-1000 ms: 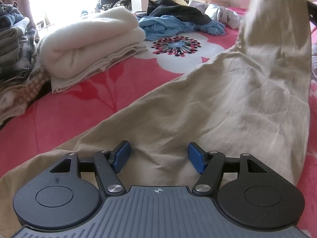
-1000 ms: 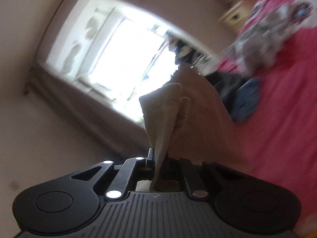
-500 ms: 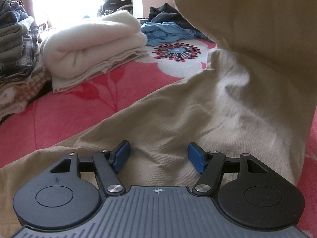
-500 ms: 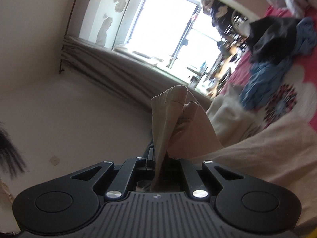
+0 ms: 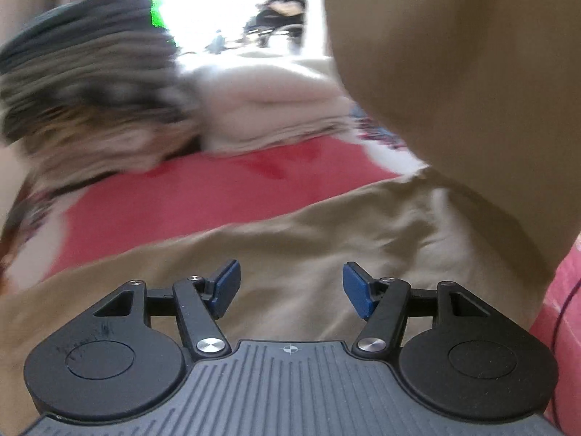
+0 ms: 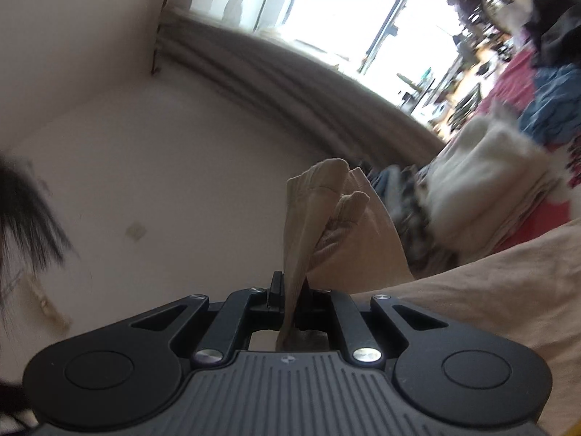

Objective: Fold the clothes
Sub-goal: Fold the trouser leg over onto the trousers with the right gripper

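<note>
**Two grippers, one tan garment on the bed**

Two views, both partly motion-blurred. Landmark: the pink bed.

Left gripper: angled down toward the bed, blue pads well apart, jaws closing a little. Nothing is pinched; the tan garment lies beneath and beyond the gap, and the pads do not press on it.

Right gripper: pointing about level, view rolled so the bed runs down the right edge. Jaws nearly together, clamped on a bunched edge of the same garment, which sticks up from between the fingers and trails off to the lower right.

Garment: part spread flat on the bed near the left gripper, part lifted off the bed as a hanging sheet at the upper right of the left view.

Elsewhere on the bed: folded white blanket beyond the garment, blurred stack of clothes to its left, blue and dark clothes farther back. Window and curtain behind the bed's far side.

Writing: no readable brand or label; only a small crosshair mark on each gripper body.
</note>
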A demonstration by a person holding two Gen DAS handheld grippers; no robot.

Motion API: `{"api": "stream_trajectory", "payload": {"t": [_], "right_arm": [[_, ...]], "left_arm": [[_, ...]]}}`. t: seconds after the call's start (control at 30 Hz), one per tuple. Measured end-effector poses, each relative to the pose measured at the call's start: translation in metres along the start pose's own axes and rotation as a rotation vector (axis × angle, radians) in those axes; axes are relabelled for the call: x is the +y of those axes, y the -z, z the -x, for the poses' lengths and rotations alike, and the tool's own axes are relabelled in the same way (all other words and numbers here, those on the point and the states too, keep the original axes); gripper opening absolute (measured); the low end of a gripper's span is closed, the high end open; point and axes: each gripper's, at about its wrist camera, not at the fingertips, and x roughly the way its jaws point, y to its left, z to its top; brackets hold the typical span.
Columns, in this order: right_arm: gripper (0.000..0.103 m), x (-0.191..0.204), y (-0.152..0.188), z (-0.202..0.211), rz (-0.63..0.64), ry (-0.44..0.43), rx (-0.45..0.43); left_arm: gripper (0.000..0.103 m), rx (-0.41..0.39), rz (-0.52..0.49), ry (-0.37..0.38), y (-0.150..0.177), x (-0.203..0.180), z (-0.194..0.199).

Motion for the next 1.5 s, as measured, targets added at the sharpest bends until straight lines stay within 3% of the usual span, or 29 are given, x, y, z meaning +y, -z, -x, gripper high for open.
{"api": "stream_trajectory", "payload": {"t": [0.23,0.33,0.5,0.57,0.63,0.77,0.9,0.97,1.03,1.17,1.3,1.4,1.5], "right_arm": [[0.006,0.020,0.043,-0.067,0.085,-0.096,0.187],[0.006,0.026,0.074,-0.107,0.211,-0.098,0.306],[0.007,0.020,0.178,-0.177,0.610,0.097,0.670],[0.007,0.017,0.209,-0.184,0.712,0.145,0.744],[0.007,0.020,0.223,-0.183,0.773,0.173,0.747],[0.007,0.041,0.222,-0.176,0.871,0.163,0.652],[0.007,0.056,0.242,-0.183,1.044,0.190,0.581],[0.009,0.054,0.259,-0.188,1.111,0.208,0.609],[0.013,0.045,0.274,-0.196,1.131,0.219,0.697],[0.027,0.047,0.276,-0.184,1.090,0.197,0.704],[0.028,0.047,0.266,-0.187,0.985,0.162,0.716],[0.032,0.046,0.260,-0.188,0.903,0.143,0.724],[0.043,0.046,0.256,-0.190,0.831,0.071,0.732]], "left_arm": [[0.063,0.066,0.253,-0.194,0.042,0.107,0.086],[0.063,0.088,0.389,-0.269,0.064,0.148,0.116],[0.062,0.113,0.592,-0.291,0.094,0.189,0.134],[0.062,0.119,0.643,-0.282,0.102,0.197,0.137],[0.062,0.119,0.673,-0.263,0.107,0.200,0.138],[0.062,0.092,0.715,-0.227,0.109,0.202,0.141],[0.062,0.061,0.769,-0.212,0.112,0.209,0.144],[0.062,0.056,0.800,-0.203,0.114,0.212,0.143],[0.062,0.056,0.830,-0.183,0.117,0.217,0.143],[0.062,0.053,0.872,-0.146,0.120,0.223,0.143],[0.062,0.051,0.900,-0.095,0.120,0.226,0.138],[0.062,0.051,0.884,-0.053,0.115,0.223,0.133],[0.062,0.076,0.857,-0.015,0.111,0.218,0.125]]}}
